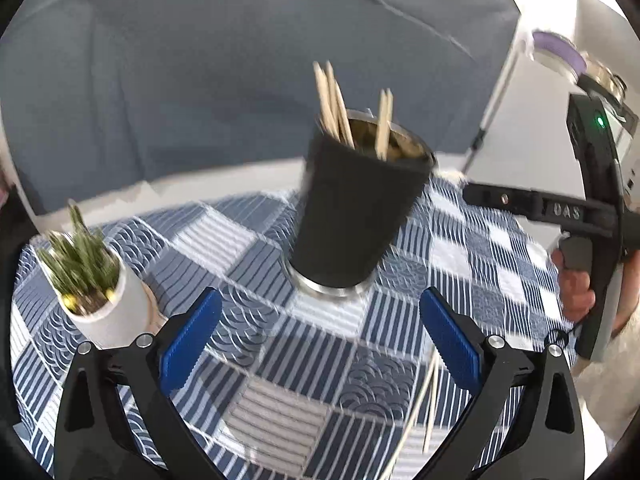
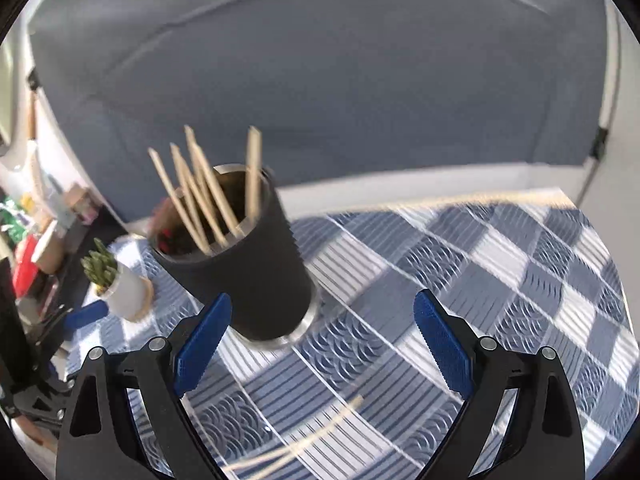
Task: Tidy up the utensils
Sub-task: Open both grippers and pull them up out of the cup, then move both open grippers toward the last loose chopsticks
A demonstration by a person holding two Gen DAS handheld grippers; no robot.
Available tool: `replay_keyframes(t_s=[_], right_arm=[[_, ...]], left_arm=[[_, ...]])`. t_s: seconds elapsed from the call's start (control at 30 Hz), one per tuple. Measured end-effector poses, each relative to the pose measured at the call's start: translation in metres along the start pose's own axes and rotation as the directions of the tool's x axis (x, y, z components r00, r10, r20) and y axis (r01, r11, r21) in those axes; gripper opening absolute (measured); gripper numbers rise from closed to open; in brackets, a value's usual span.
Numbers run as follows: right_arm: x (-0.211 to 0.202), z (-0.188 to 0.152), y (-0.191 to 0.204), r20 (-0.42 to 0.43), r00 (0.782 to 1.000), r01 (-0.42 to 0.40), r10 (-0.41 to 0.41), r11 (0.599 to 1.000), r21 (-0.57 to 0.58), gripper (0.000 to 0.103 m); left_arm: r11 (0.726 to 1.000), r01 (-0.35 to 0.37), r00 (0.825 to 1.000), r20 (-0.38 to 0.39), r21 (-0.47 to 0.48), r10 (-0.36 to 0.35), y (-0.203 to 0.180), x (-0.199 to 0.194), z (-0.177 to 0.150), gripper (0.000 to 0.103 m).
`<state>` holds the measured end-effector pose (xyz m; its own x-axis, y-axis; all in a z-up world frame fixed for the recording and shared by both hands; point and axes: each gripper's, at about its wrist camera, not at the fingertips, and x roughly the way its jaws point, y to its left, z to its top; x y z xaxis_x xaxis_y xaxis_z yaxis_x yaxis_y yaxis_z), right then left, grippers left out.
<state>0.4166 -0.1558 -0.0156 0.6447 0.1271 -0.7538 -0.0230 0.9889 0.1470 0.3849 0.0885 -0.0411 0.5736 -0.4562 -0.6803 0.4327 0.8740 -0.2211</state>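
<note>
Chopsticks [image 1: 334, 106] stand bunched in a black tumbler [image 1: 352, 216] with a steel base, upright on the checked blue worktop [image 1: 460, 240]. Left hand-held gripper [image 1: 320, 336] hangs just before the tumbler, blue pads spread wide, empty; the right hand-held gripper [image 2: 322, 344] likewise gapes beside the tumbler. Loose chopsticks [image 2: 304, 444] lie blurred near it. Beyond the tumbler, the right device's arm reads "UAS". A potted plant [image 1: 96, 292] stands beside the tumbler.
</note>
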Motion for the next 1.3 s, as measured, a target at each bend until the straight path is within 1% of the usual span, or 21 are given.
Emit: replay_keyframes(t_s=[0.17,0.3,0.43,0.53,0.67,0.77,0.83,0.87,0.93,0.97,1.0,1.03,1.07,1.13,1.2,1.23,1.27,1.3], right_arm=[[0.0,-0.023,-0.02,-0.053,0.997,0.063,-0.061,0.997,0.047,0.088],[0.001,-0.045,-0.039,-0.096,0.991,0.1,-0.092,0.991,0.088,0.088],[-0.001,-0.066,-0.049,-0.128,0.984,0.141,-0.127,0.984,0.111,0.088],[-0.004,-0.08,-0.054,-0.147,0.98,0.152,-0.133,0.98,0.125,0.088],[-0.003,-0.096,-0.057,-0.177,0.973,0.173,-0.149,0.976,0.131,0.088],[0.002,-0.105,-0.058,-0.196,0.97,0.172,-0.145,0.977,0.129,0.088],[0.005,-0.11,-0.058,-0.209,0.966,0.183,-0.154,0.975,0.128,0.088],[0.006,-0.111,-0.058,-0.214,0.965,0.183,-0.153,0.974,0.131,0.088],[0.005,-0.115,-0.058,-0.222,0.964,0.184,-0.149,0.973,0.141,0.088],[0.005,-0.116,-0.058,-0.224,0.963,0.182,-0.147,0.973,0.142,0.088],[0.006,-0.117,-0.057,-0.229,0.963,0.178,-0.143,0.974,0.142,0.088],[0.007,-0.118,-0.057,-0.233,0.962,0.177,-0.141,0.974,0.139,0.088],[0.009,-0.118,-0.056,-0.239,0.961,0.176,-0.141,0.975,0.134,0.088],[0.015,-0.119,-0.054,-0.247,0.958,0.179,-0.144,0.976,0.123,0.088],[0.021,-0.119,-0.053,-0.255,0.956,0.177,-0.141,0.977,0.122,0.088],[0.024,-0.119,-0.052,-0.263,0.955,0.176,-0.138,0.977,0.124,0.088],[0.027,-0.118,-0.05,-0.27,0.953,0.175,-0.136,0.976,0.126,0.088],[0.028,-0.117,-0.048,-0.277,0.952,0.174,-0.133,0.976,0.129,0.088]], left_arm=[[0.996,0.057,0.994,-0.096,0.065,-0.051,-0.014,0.018,-0.025,0.097],[0.99,0.103,0.983,-0.165,0.101,-0.085,-0.027,0.034,-0.041,0.097],[0.98,0.143,0.969,-0.223,0.136,-0.11,-0.041,0.046,-0.054,0.097],[0.975,0.162,0.959,-0.257,0.15,-0.119,-0.048,0.054,-0.061,0.097],[0.97,0.156,0.951,-0.294,0.188,-0.096,-0.058,0.067,-0.068,0.097],[0.959,0.129,0.946,-0.32,0.254,-0.042,-0.065,0.077,-0.073,0.097],[0.951,0.107,0.939,-0.345,0.29,0.0,-0.069,0.088,-0.076,0.097],[0.948,0.107,0.935,-0.354,0.299,0.006,-0.069,0.09,-0.077,0.097],[0.936,0.094,0.935,-0.352,0.34,0.034,-0.074,0.094,-0.078,0.096],[0.927,0.086,0.934,-0.354,0.365,0.052,-0.077,0.096,-0.079,0.097],[0.915,0.081,0.936,-0.346,0.395,0.066,-0.08,0.097,-0.079,0.098],[0.921,0.085,0.933,-0.355,0.381,0.06,-0.078,0.098,-0.077,0.097],[0.926,0.073,0.935,-0.349,0.372,0.066,-0.076,0.099,-0.075,0.096],[0.935,0.05,0.944,-0.323,0.352,0.071,-0.072,0.097,-0.07,0.087],[0.943,0.031,0.946,-0.315,0.332,0.08,-0.067,0.097,-0.065,0.071],[0.945,0.024,0.944,-0.318,0.326,0.086,-0.065,0.097,-0.06,0.065],[0.946,0.022,0.944,-0.319,0.324,0.088,-0.063,0.096,-0.058,0.053],[0.947,0.022,0.943,-0.321,0.322,0.087,-0.062,0.096,-0.057,0.045]])
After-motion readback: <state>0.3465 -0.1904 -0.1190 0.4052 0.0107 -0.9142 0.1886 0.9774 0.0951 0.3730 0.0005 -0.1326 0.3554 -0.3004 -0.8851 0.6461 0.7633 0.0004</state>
